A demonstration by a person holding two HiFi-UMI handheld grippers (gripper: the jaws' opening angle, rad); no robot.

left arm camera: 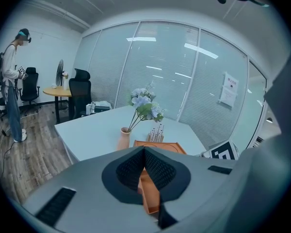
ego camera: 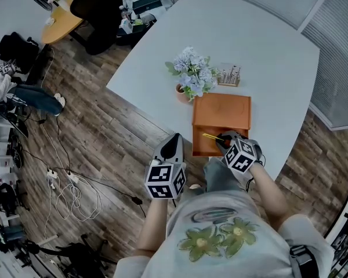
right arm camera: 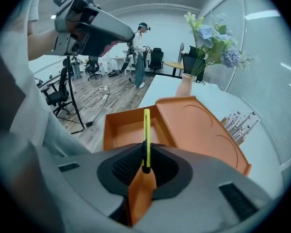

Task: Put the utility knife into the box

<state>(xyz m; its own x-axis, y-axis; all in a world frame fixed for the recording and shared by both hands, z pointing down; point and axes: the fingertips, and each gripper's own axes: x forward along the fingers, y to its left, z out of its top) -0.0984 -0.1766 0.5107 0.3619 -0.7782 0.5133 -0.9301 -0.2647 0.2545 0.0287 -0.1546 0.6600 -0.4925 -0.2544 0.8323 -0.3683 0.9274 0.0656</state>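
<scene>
An orange box (ego camera: pixel 206 145) lies open at the near edge of the white table (ego camera: pixel 243 45), its lid (ego camera: pixel 221 110) flat behind it. My right gripper (ego camera: pixel 223 139) is shut on a yellow utility knife (right arm camera: pixel 146 132), which sticks out over the box's open tray (right arm camera: pixel 128 128). In the head view the knife (ego camera: pixel 210 136) hangs above the tray. My left gripper (ego camera: pixel 173 147) is held off the table's near edge, left of the box, jaws shut with nothing between them. The left gripper view shows the box (left arm camera: pixel 149 193) just past its jaws.
A small vase of blue flowers (ego camera: pixel 191 71) stands behind the lid, with a holder of sticks (ego camera: pixel 229 76) to its right. Wood floor with cables (ego camera: pixel 69 190) lies to the left. A person (left arm camera: pixel 10 76) stands far off by chairs and a round table (ego camera: pixel 58 22).
</scene>
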